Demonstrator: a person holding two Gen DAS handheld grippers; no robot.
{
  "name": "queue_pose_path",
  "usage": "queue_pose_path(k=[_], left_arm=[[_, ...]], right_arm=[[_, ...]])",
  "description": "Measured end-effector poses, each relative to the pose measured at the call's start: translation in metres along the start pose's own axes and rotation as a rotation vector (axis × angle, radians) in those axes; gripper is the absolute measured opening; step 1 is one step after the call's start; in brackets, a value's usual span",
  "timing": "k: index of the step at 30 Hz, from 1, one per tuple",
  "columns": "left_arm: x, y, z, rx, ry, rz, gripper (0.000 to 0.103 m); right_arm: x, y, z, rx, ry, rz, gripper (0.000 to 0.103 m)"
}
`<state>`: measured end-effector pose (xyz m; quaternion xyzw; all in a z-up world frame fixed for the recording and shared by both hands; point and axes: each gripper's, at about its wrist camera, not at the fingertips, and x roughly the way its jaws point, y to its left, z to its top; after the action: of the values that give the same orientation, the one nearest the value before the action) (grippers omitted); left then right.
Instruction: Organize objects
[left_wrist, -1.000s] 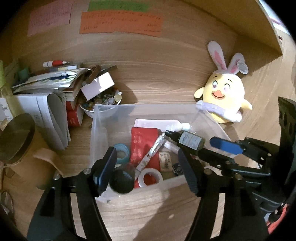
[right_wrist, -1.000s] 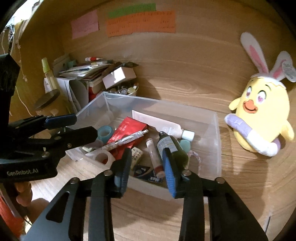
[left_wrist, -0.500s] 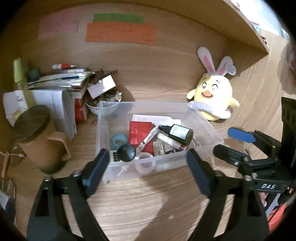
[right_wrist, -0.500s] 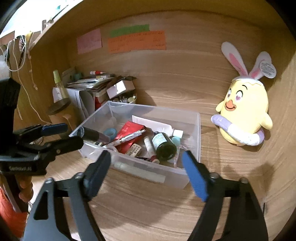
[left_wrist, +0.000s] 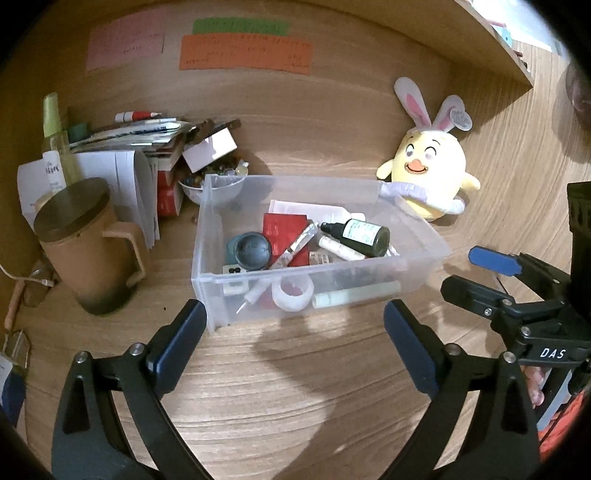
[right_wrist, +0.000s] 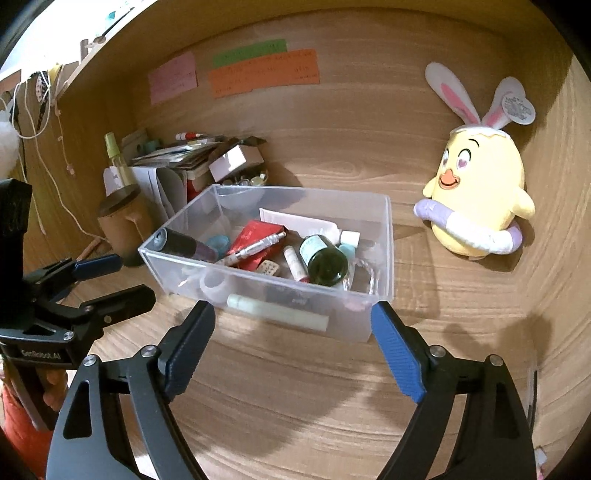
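Observation:
A clear plastic bin (left_wrist: 417, 236) (right_wrist: 384, 236) stands on the wooden desk. It holds a dark green dropper bottle (left_wrist: 360, 236) (right_wrist: 325, 256), a dark round-capped bottle (left_wrist: 253, 251) (right_wrist: 184, 243), a red packet (left_wrist: 284, 229), a silver pen (left_wrist: 291, 249), a tape roll (left_wrist: 291, 293) and small tubes. My left gripper (left_wrist: 291, 336) is open and empty, just in front of the bin. My right gripper (right_wrist: 291, 347) is open and empty, in front of the bin's near wall.
A yellow bunny-eared plush (left_wrist: 428, 184) (right_wrist: 480, 206) sits right of the bin. A brown lidded mug (left_wrist: 85, 240), stacked papers and boxes (left_wrist: 140, 140) and a bowl of small items (left_wrist: 218, 181) stand to the left. Coloured notes (left_wrist: 243, 48) hang on the back wall.
Both grippers have let go of their bottles into the bin, opened wide and pulled back toward the front of the desk.

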<state>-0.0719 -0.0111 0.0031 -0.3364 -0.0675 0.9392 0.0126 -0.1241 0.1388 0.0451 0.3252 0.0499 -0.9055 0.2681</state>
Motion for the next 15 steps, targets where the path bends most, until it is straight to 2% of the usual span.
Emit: queue_pose_path(k=[15], left_arm=[[-0.0050, -0.0062, -0.0022, 0.024, -0.013, -0.001, 0.098]], right_arm=[[-0.0074, 0.0023, -0.0032, 0.000, -0.016, 0.004, 0.085]])
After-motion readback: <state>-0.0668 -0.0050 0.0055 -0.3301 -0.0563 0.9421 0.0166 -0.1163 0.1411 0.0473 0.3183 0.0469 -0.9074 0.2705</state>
